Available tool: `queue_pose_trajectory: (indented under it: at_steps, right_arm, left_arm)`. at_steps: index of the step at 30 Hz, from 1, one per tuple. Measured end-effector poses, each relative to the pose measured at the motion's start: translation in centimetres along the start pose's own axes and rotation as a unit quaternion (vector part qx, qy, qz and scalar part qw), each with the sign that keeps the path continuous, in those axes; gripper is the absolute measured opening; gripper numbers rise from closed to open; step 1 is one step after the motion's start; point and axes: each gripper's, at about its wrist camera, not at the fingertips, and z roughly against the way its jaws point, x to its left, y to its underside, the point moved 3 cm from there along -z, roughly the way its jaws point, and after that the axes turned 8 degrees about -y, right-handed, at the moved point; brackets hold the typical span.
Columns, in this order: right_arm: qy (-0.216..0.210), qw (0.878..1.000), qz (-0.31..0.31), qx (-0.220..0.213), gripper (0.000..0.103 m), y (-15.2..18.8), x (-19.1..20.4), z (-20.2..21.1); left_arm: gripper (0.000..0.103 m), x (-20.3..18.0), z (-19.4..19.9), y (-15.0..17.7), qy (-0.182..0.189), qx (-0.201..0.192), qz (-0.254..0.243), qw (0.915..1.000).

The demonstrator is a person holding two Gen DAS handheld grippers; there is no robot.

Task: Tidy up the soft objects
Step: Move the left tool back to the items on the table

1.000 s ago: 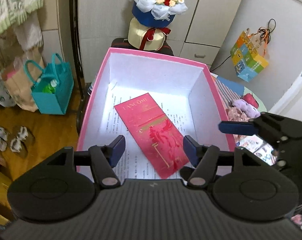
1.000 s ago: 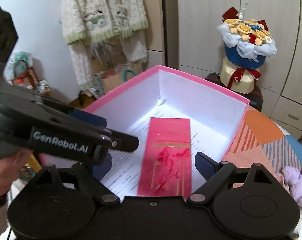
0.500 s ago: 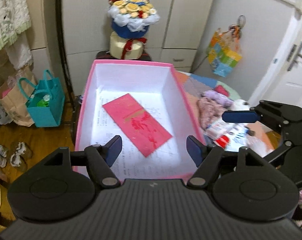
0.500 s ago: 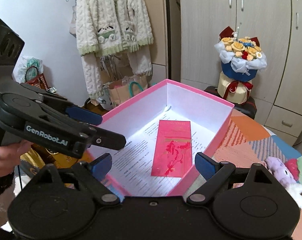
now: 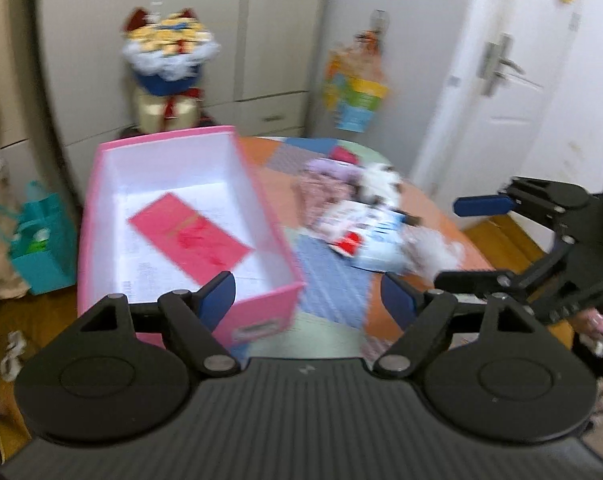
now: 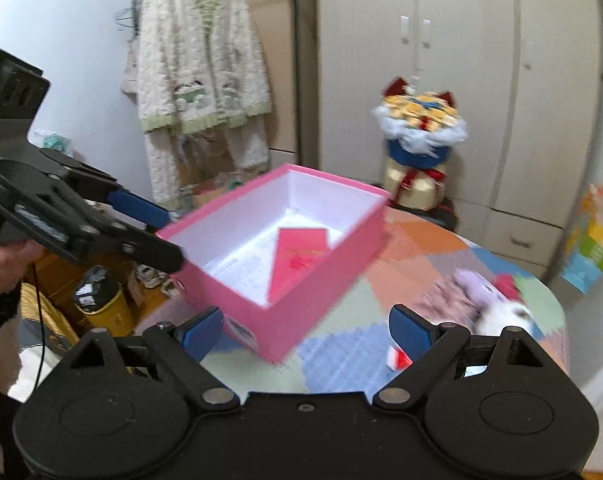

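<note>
Left wrist view
- Left gripper: jaws opening, nothing between the blue pads; it hangs over the near corner of the box and the tablecloth.
- Box: pink, open-topped, white inside, standing on the left part of the table.
- Envelope: red, lying flat on printed paper on the box floor.
- Soft toys: a blurred heap of purple, pink and white plush on the patchwork tablecloth, right of the box and apart from it.
- Right gripper: seen at the right edge, jaws wide apart and empty, near the heap.

Right wrist view
- Right gripper: jaws wide, holding nothing, above the near corner of the box.
- Soft toys: on the tablecloth right of the box, untouched.
- Left gripper: at the left, by the box's far-left rim, with a hand behind it.
- Background: a flower bouquet beyond the box, a white cardigan hanging on the wall.
</note>
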Motion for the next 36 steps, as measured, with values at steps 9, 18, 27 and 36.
queue_pose_trajectory:
  at_steps: [9, 18, 27, 36]
  right_arm:
    - [0.050, 0.998, -0.039, 0.026, 0.093, 5.0, -3.8, 3.3]
    - [0.059, 0.996, -0.053, 0.047, 0.093, 9.2, -8.3, 2.7]
    - [0.059, 0.995, -0.059, 0.045, 0.093, 12.3, -12.3, 0.1]
    - [0.062, 0.996, -0.065, -0.006, 0.093, 14.7, -15.0, -2.1]
  left_arm:
    - [0.079, -6.0, -3.3, 0.2, 0.050, 0.020, -0.035, 0.9979]
    - [0.079, -11.1, -9.8, 0.1, 0.055, 0.031, -0.042, 0.9971]
    - [0.078, -13.4, -15.7, -0.3, 0.030, 0.013, -0.037, 0.9988]
    - [0.075, -15.2, -20.6, -1.3, -0.040, -0.044, -0.082, 0.9948]
